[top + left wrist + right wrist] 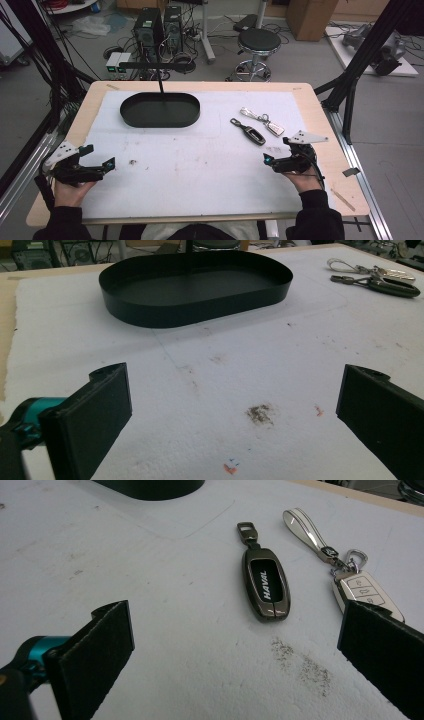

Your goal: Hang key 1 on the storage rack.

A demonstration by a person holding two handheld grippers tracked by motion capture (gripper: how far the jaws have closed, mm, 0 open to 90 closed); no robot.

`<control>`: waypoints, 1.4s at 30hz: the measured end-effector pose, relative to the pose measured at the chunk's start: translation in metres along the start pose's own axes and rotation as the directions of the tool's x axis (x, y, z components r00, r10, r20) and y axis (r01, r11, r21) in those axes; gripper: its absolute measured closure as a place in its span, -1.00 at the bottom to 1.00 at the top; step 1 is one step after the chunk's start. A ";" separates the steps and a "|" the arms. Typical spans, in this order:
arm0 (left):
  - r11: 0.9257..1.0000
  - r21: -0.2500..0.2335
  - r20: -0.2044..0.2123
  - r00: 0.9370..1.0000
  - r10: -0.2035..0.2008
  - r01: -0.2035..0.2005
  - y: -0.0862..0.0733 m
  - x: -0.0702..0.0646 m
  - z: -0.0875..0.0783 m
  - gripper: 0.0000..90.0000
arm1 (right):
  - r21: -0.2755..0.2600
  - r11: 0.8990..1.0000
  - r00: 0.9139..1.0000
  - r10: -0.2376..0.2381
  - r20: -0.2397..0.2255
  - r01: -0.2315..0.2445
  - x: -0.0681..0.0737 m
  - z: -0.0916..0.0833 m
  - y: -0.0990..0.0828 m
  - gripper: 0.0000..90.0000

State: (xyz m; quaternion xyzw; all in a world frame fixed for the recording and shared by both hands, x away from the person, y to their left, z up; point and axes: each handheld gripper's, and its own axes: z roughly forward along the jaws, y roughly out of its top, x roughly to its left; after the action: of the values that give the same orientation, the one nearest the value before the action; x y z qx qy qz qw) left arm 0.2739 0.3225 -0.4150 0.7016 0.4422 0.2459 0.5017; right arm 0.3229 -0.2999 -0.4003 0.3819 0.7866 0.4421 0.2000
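Note:
A dark car key fob [248, 131] lies on the white mat right of centre, and it also lies flat ahead of the jaws [266, 582]. Beside it rests a silver key with a pale strap [263, 121], partly behind one jaw [367, 594]. A black oval tray [160, 111] sits at the back left, ahead of the left gripper [195, 295]. My right gripper [277, 150] stands open just short of the fobs [235, 650]. My left gripper [98, 156] is open over bare mat at the near left [235, 415].
A thin black post with a crossbar [160, 75] rises behind the tray. Dark smudges mark the mat [260, 412]. The wooden table edge [330, 125] runs close on the right. A stool [257, 42] and computer towers [150, 27] stand on the floor beyond.

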 end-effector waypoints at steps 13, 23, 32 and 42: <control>1.000 0.023 0.004 1.000 0.011 -0.011 -0.001 -0.001 0.003 -0.96 | 0.005 1.000 1.000 0.016 0.008 -0.016 -0.001 0.003 -0.007 -0.98; 0.999 0.037 0.011 1.000 0.013 -0.013 -0.002 -0.003 0.005 -0.96 | 0.020 1.000 1.000 0.022 0.005 -0.022 -0.003 0.008 -0.004 -0.98; 0.999 0.046 0.008 1.000 0.014 -0.014 -0.003 -0.003 0.005 -0.96 | 0.043 0.999 1.000 0.024 0.006 -0.024 -0.008 0.015 0.006 -0.98; 0.999 0.050 0.013 1.000 0.014 -0.014 -0.004 -0.005 0.006 -0.96 | 0.073 0.997 1.000 -0.013 -0.013 0.014 -0.016 0.028 0.040 -0.98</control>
State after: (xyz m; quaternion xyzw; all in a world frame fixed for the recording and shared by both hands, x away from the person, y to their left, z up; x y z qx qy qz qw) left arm 0.2748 0.3155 -0.4202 0.7187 0.4401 0.2338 0.4849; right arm 0.3676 -0.2843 -0.3818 0.3809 0.8059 0.4143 0.1838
